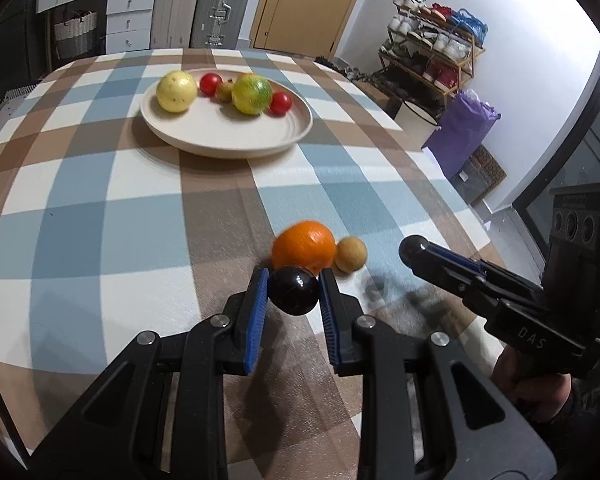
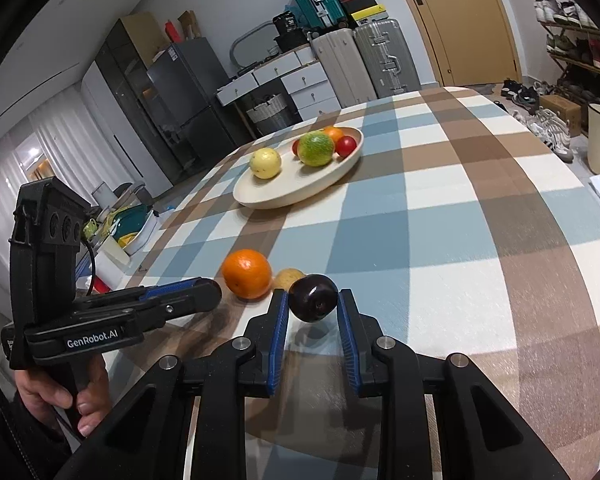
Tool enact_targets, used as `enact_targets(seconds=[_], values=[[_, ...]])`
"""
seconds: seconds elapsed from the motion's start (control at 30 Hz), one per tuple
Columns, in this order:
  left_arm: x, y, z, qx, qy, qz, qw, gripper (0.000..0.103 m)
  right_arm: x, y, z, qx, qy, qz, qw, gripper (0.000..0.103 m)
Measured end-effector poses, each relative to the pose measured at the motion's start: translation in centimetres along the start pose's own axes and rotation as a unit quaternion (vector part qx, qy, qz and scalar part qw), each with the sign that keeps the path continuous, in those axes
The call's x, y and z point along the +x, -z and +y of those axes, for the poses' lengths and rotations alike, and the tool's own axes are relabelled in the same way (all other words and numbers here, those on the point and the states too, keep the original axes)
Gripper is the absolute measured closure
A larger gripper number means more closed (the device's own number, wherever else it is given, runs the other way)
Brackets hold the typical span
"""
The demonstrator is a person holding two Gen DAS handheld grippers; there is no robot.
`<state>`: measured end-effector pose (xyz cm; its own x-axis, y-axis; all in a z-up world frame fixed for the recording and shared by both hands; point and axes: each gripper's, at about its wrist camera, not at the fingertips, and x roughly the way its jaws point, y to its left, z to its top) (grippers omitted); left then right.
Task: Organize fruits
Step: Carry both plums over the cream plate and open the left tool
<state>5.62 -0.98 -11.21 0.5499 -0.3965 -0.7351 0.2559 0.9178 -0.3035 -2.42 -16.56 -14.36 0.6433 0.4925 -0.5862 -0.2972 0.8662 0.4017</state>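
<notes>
My left gripper (image 1: 294,280) is shut on a dark plum (image 1: 293,291), its blue pads pressing both sides, just in front of an orange (image 1: 304,247) and a small tan fruit (image 1: 351,255) on the checked tablecloth. My right gripper (image 2: 313,296) is shut on a second dark plum (image 2: 313,299), held a little above the cloth. Each gripper shows in the other's view with a dark round fruit at its tip: the right gripper (image 1: 414,248) and the left gripper (image 2: 209,292). Farther back, a cream plate (image 1: 228,150) holds a yellow fruit (image 1: 177,91), a green-yellow fruit (image 1: 252,94) and red tomatoes.
The orange (image 2: 247,274) lies between the two grippers. A hand (image 2: 60,394) holds the left gripper's handle near the table's left edge. Suitcases, drawers and a door stand beyond the table's far edge; a shoe rack (image 1: 436,52) and purple bag stand off its right side.
</notes>
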Motion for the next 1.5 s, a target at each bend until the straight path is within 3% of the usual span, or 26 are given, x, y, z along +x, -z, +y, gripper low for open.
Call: enact_targets(seconds=[0.37, 0.7, 1.2, 1.5], values=[[-0.6, -4.0, 2.7, -0.021, -0.023, -0.028, 0.9991, 0.080, 2.0, -3.2, 2.0, -0.026, -0.039, 0.002, 0.999, 0.078], [1.8, -9.4, 4.9, -0.034, -0.018, -0.038, 0.9986, 0.080, 5.7, -8.2, 2.9, -0.035, -0.061, 0.011, 0.997, 0.078], [8.1, -17.8, 7.0, -0.033, -0.022, -0.012, 0.9991, 0.080, 11.6, -14.6, 0.7, -0.020, -0.042, 0.034, 0.998, 0.078], [11.7, -20.6, 7.8, -0.027, -0.030, 0.007, 0.9992, 0.080, 13.8, -16.6, -1.3, -0.010, -0.025, 0.042, 0.999, 0.078]])
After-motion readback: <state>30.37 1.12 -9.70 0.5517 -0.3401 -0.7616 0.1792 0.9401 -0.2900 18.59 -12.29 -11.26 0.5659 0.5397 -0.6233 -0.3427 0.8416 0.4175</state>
